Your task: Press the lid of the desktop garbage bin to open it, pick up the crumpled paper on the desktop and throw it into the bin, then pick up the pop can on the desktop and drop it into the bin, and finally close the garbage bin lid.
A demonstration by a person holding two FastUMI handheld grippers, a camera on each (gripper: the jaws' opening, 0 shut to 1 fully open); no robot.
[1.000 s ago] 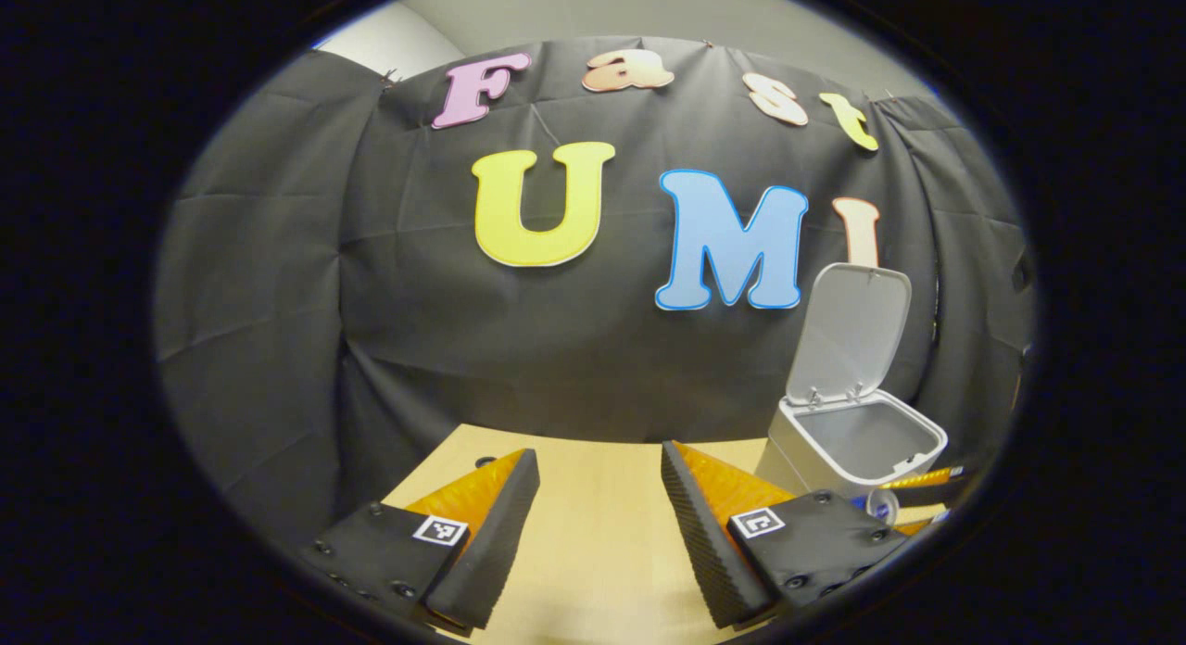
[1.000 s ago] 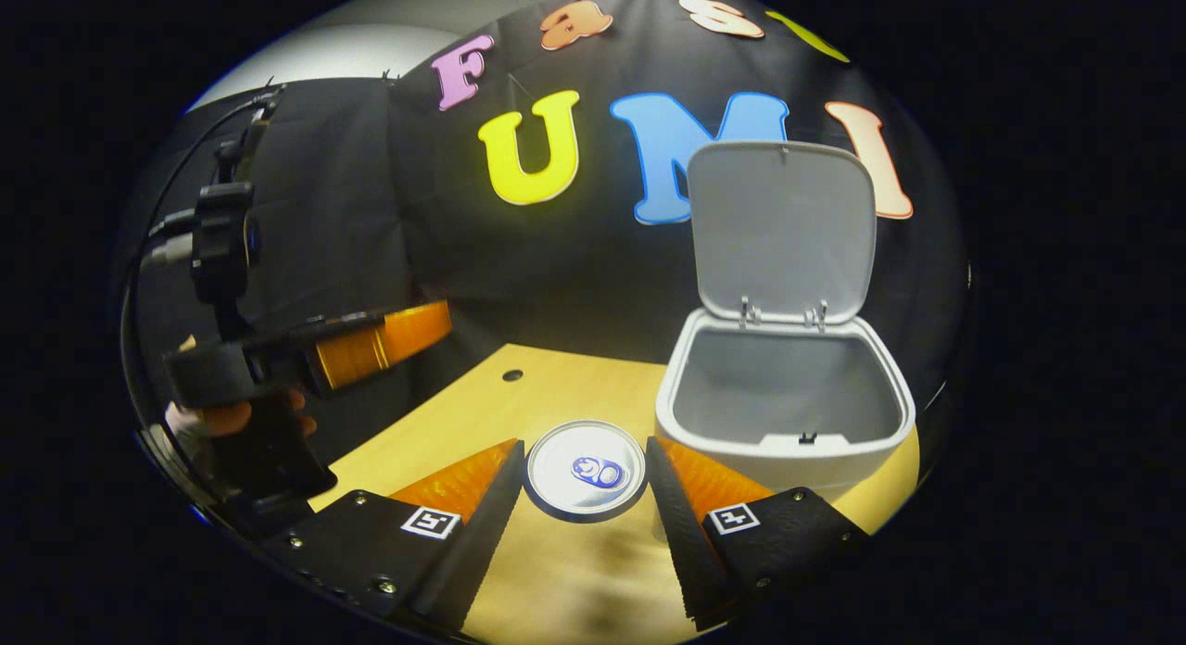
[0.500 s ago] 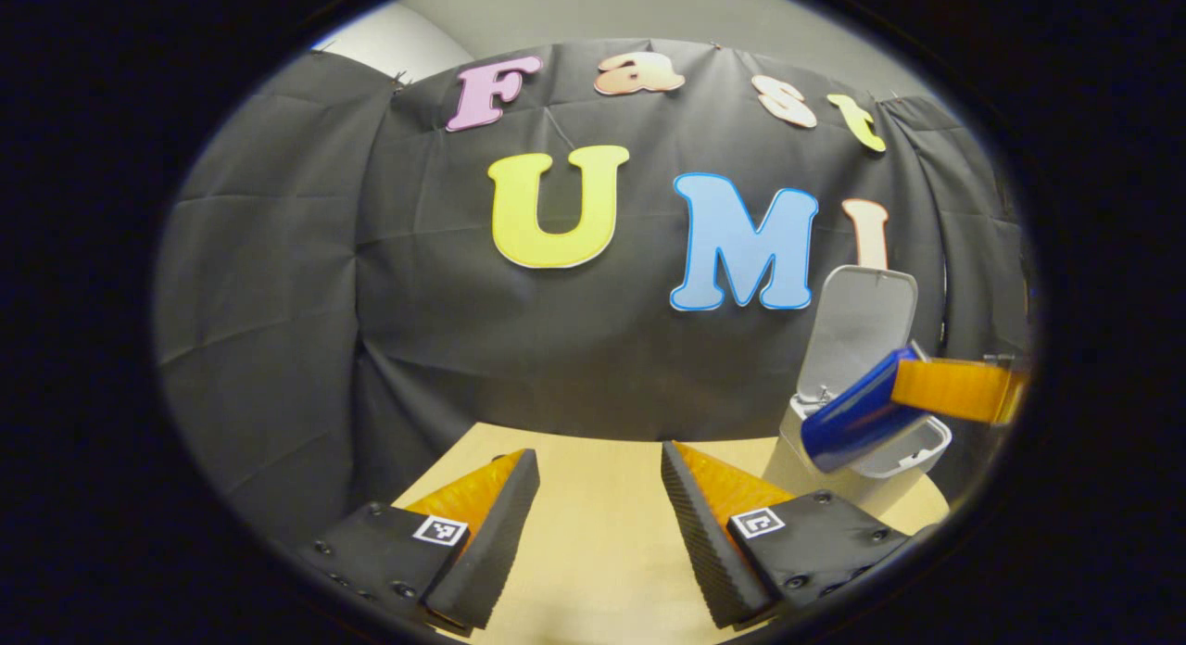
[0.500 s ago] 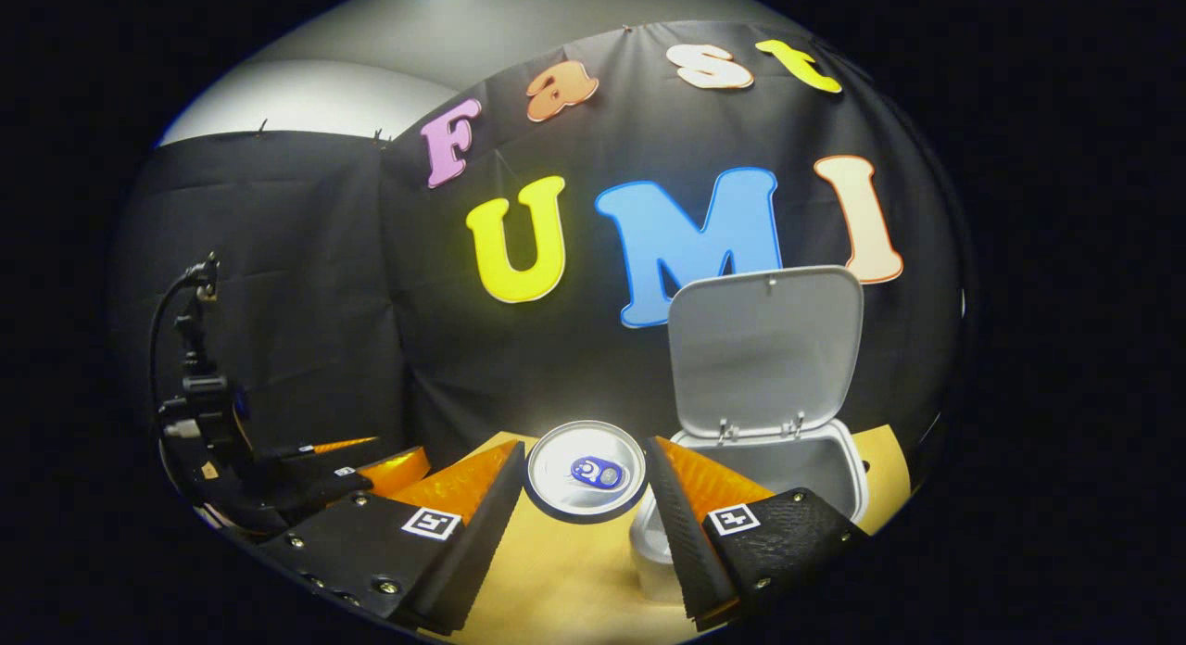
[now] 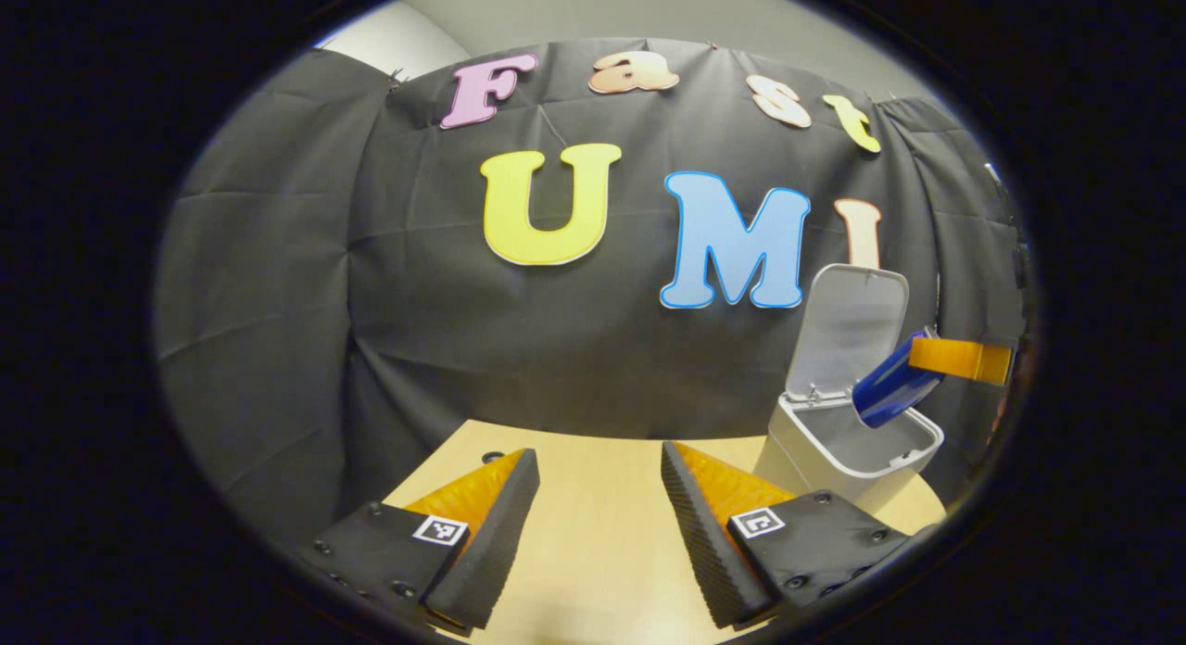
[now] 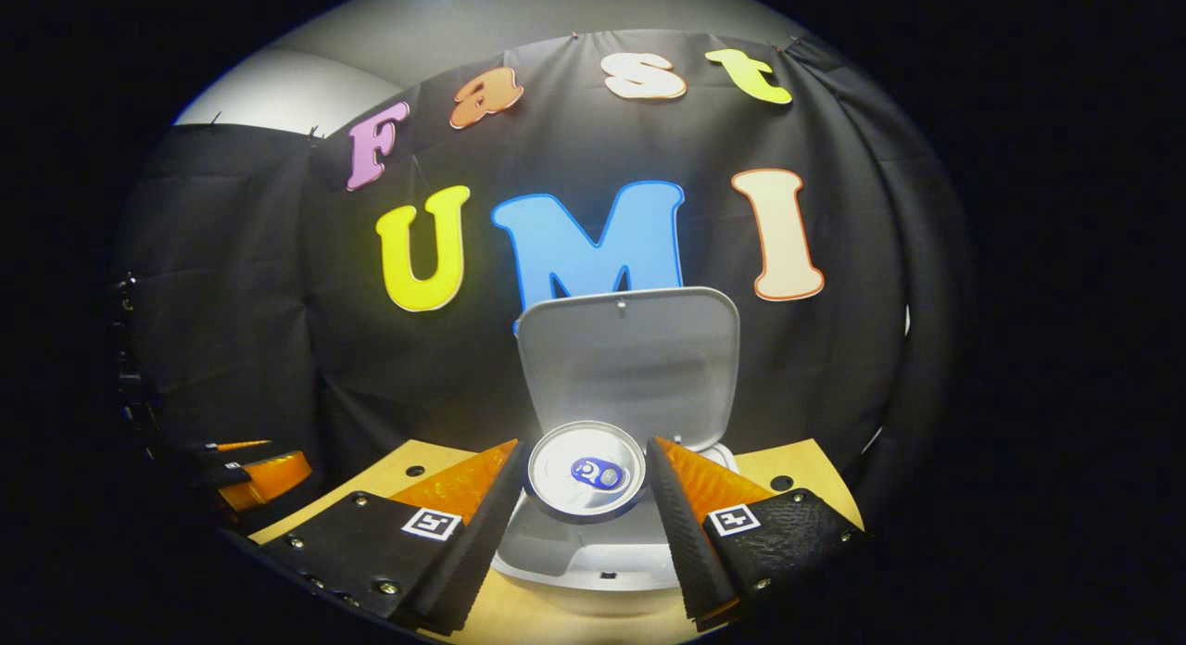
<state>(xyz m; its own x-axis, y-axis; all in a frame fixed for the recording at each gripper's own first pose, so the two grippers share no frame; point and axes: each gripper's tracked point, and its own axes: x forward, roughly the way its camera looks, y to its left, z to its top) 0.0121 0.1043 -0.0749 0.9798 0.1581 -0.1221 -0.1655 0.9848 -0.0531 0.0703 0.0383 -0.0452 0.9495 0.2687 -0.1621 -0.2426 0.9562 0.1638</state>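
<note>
Holding the pop can (image 6: 586,469) clamped between both fingers, your right gripper (image 6: 584,497) poises it over the open bin (image 6: 593,557), lid (image 6: 630,353) at 12 o'clock. Thin, light, slick walls probably dent: grip mid-body, gently. Your left gripper (image 5: 593,524) hangs released, grasping nothing.

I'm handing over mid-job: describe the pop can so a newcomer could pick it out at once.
Find the white desktop garbage bin with its lid standing open against the black cloth. The pop can is held over its mouth, clamped in the right gripper. It's the one blue cylinder, with a silver top and pull tab.
</note>
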